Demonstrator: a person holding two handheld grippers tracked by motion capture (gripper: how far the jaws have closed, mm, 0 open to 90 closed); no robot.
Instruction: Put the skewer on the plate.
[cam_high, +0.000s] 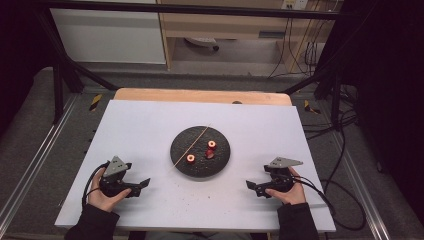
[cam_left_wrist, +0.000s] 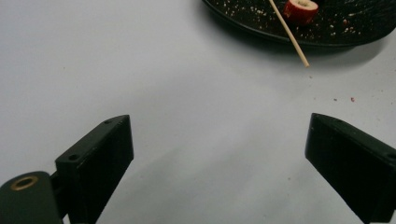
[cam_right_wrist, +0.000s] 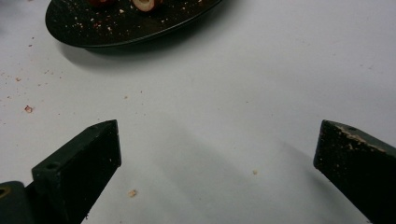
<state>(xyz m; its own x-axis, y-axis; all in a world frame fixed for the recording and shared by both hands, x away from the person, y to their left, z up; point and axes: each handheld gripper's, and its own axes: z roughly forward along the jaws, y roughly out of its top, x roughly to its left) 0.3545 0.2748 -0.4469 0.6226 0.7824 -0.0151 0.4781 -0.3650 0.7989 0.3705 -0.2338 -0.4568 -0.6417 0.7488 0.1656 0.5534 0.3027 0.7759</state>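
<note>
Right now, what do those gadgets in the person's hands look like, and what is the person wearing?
Each hand holds a chunky black tool. The left gripper and the right gripper each end in two blocky black jaws with small screw holes, and each has a grey three-cornered plate on top. A black cable trails from each. The right gripper's jaw tips are dusted with pale crumbs. The person wears dark long sleeves.
</note>
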